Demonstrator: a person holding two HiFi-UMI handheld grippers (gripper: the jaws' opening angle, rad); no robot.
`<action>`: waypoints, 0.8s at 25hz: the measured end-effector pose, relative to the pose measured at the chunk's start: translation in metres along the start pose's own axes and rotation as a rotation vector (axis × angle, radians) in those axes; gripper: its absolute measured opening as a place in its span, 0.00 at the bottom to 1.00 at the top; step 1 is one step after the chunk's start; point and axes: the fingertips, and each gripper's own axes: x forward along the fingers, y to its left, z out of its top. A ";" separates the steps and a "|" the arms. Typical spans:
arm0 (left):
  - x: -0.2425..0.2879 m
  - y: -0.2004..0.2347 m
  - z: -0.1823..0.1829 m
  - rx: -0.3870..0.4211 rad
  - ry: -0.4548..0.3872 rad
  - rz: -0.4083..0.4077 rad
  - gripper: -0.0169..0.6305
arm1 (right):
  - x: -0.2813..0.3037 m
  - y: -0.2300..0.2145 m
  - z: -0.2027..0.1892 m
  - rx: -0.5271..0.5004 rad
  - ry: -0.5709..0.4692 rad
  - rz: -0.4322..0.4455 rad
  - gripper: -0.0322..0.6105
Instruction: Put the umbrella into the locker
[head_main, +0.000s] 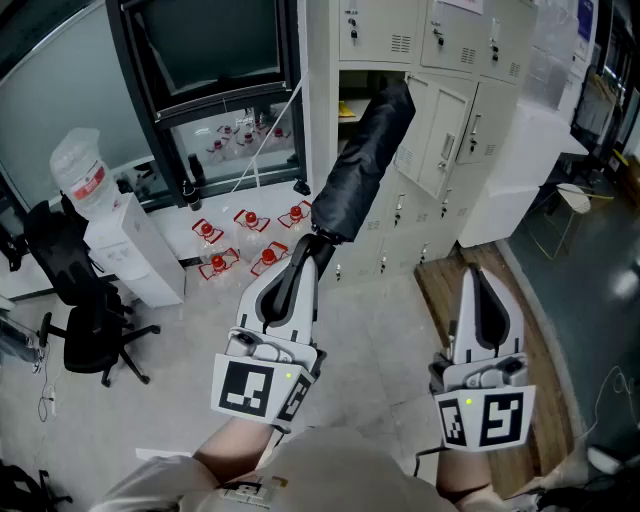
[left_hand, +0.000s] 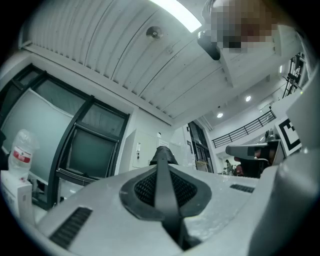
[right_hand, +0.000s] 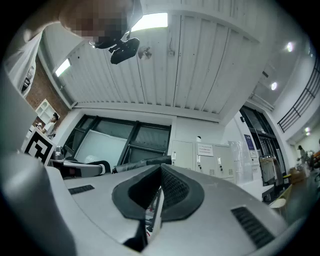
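My left gripper (head_main: 305, 250) is shut on the lower end of a black folded umbrella (head_main: 362, 165). The umbrella slants up and to the right, and its far end lies in front of an open compartment (head_main: 350, 108) in the bank of beige lockers (head_main: 455, 40). In the left gripper view the umbrella (left_hand: 162, 154) pokes out just past the closed left gripper (left_hand: 161, 167). My right gripper (head_main: 475, 275) hangs lower right, apart from the umbrella, jaws together and holding nothing. From the right gripper (right_hand: 159, 187), the umbrella (right_hand: 145, 162) shows as a dark bar at left.
Two locker doors (head_main: 448, 140) stand ajar right of the open compartment. Several red-and-white items (head_main: 245, 235) lie on the floor before the lockers. A water dispenser (head_main: 125, 245) and a black office chair (head_main: 85, 310) stand at left. A wooden floor strip (head_main: 535, 340) runs along the right.
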 end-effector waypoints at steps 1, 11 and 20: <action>-0.001 -0.003 0.000 0.003 -0.002 0.000 0.04 | -0.002 -0.001 0.000 0.004 -0.002 0.000 0.06; -0.007 -0.028 0.000 0.021 0.002 0.004 0.04 | -0.020 -0.015 -0.002 0.026 -0.004 0.017 0.06; -0.008 -0.050 -0.005 0.032 0.007 0.022 0.04 | -0.033 -0.030 -0.010 0.052 -0.007 0.041 0.06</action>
